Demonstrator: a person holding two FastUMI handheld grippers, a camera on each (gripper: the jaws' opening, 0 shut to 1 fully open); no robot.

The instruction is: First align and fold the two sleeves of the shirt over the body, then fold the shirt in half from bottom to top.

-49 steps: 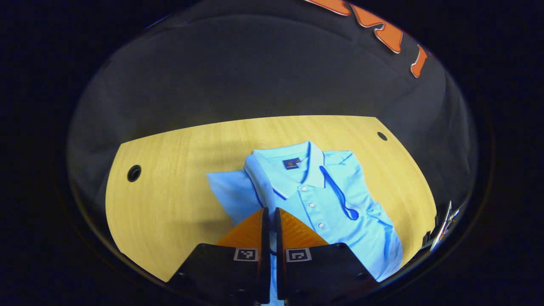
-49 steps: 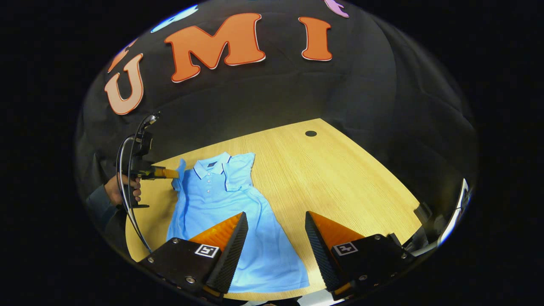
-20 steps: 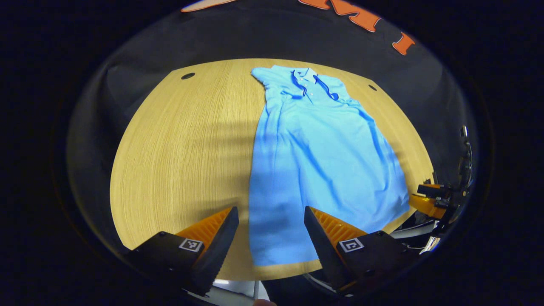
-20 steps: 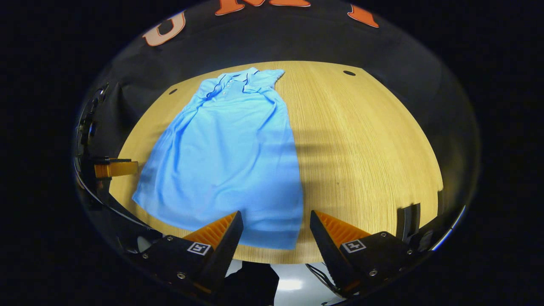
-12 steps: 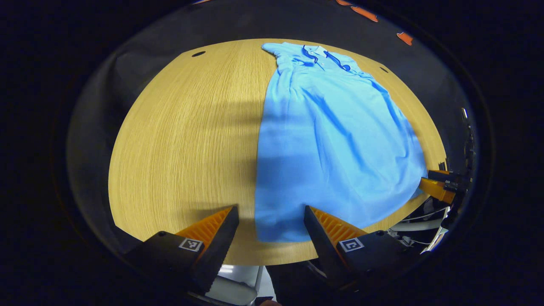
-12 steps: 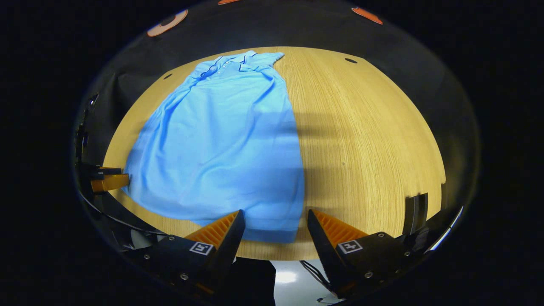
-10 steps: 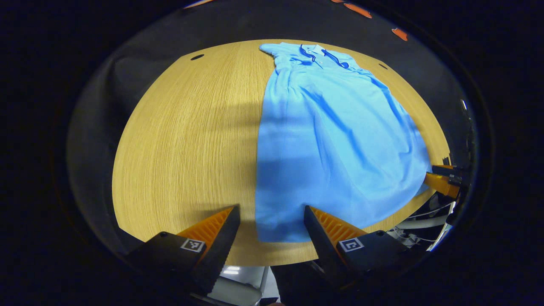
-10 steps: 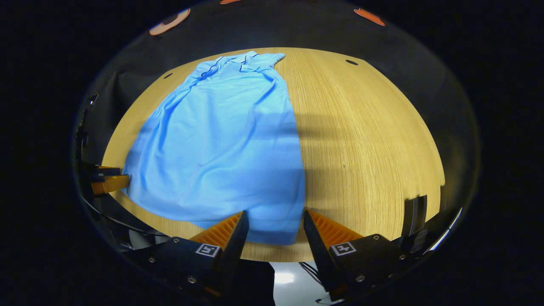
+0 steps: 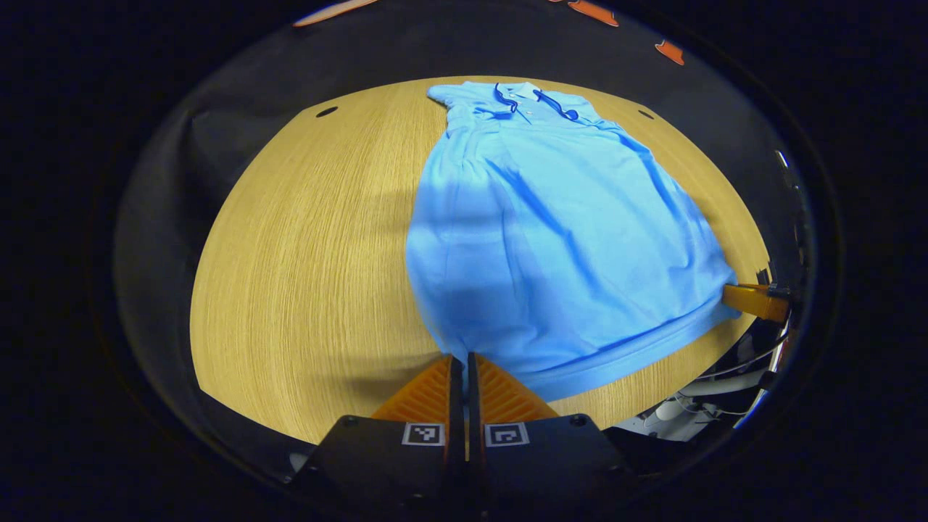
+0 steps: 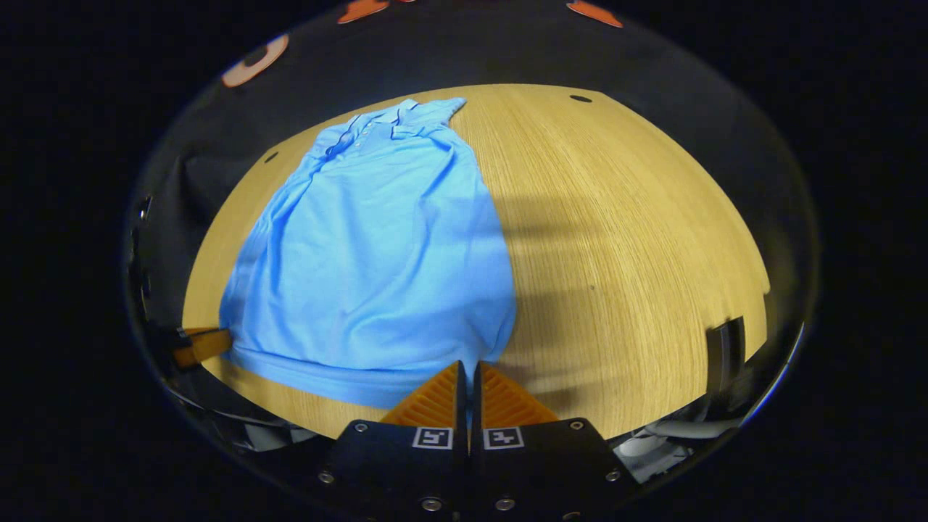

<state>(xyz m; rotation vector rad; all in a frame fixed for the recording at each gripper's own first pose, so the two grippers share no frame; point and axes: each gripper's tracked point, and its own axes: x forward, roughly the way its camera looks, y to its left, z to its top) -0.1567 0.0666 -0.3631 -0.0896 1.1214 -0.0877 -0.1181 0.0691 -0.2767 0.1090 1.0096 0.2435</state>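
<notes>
- Left tool (image 9: 458,362) — fingers pressed together on the near left corner of the shirt (image 9: 551,239), pinching the bottom hem, which lifts slightly off the table (image 9: 304,275) at that point.
- Right tool (image 10: 466,370) — likewise closed, fingers together on the other hem corner; in the left gripper view it shows far off at the shirt's edge (image 9: 754,301), and in the right gripper view the left one shows at the opposite corner (image 10: 203,344).
- The relation that counts: the shirt's long axis runs straight away from both tools, hem (image 10: 341,380) nearest, collar (image 10: 377,123) at the far end of the table. Each tool sits at its own corner, so neither arm is nearer — the hem stretches between them.
- Sleeves look already laid in over the body up by the collar, so I judge the step in hand to be the bottom-to-top fold: the hem has to travel forward along that axis and land near the collar.
- Surface: pale wood grain, smooth, with small round holes (image 10: 580,98) near the far edge; the cloth should slide readily, so the far half may creep.
- Room: bare table on both sides of the shirt, dark booth wall (image 9: 239,94) behind — nothing visible stands in the path.
</notes>
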